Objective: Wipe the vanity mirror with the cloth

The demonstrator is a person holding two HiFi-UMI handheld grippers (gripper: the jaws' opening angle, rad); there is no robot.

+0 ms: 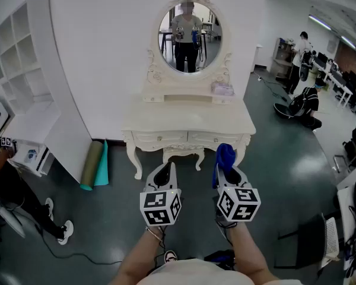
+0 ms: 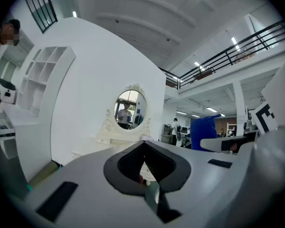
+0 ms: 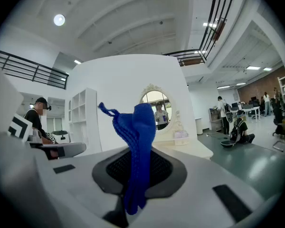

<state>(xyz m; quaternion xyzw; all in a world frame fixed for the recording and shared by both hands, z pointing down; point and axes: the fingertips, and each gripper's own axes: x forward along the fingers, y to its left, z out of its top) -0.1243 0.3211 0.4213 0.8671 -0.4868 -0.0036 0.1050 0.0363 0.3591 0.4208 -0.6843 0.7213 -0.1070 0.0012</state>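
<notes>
An oval vanity mirror (image 1: 190, 37) in an ornate white frame stands on a white dressing table (image 1: 187, 125) against the wall, some way ahead of both grippers. It shows small in the left gripper view as the mirror (image 2: 129, 109) and in the right gripper view as the mirror (image 3: 156, 109). My right gripper (image 1: 225, 159) is shut on a blue cloth (image 3: 135, 151), which sticks up between its jaws as the cloth (image 1: 225, 154). My left gripper (image 1: 164, 172) is shut with nothing in it, held beside the right one.
A white shelf unit (image 1: 32, 94) stands at the left with a person's arm (image 1: 3, 177) near it. Rolled mats (image 1: 95, 165) lean by the table's left leg. A small pink box (image 1: 222, 88) sits on the table's upper ledge. People (image 1: 299, 55) and desks fill the far right.
</notes>
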